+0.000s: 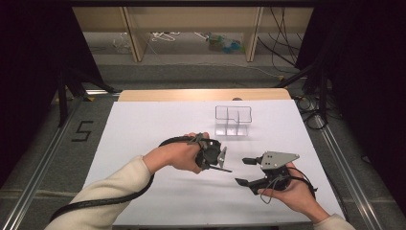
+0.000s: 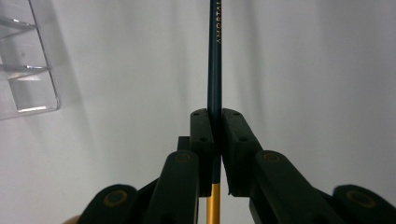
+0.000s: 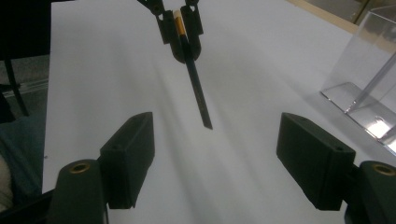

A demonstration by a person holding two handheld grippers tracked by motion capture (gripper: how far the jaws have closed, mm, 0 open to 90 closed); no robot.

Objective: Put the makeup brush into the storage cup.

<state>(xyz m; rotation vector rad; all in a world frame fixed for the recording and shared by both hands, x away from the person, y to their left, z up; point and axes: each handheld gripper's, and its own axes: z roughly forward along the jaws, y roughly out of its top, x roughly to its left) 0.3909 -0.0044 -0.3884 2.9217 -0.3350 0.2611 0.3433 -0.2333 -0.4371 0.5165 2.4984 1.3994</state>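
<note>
Pencil (image 2: pixel 214 56): dark teal shaft, gold lettering, yellow rear end; clamped between left gripper (image 2: pixel 214 126) jaws, above table (image 1: pixel 143 124). Right gripper (image 3: pixel 215 140) spread wide, empty, pencil tip ahead. Clear organizer (image 1: pixel 233 120) beyond, apart.

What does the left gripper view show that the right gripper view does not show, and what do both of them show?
Left gripper view alone: gold lettering on the dark pencil, and the left gripper from behind, its jaws shut on the pencil, whose yellow part runs below the pads.

Right gripper view alone: the right gripper with its jaws wide open and nothing between them, and the pencil's free end hanging in the air above the white table.

Both: the pencil, the white table and the clear plastic organizer.
</note>
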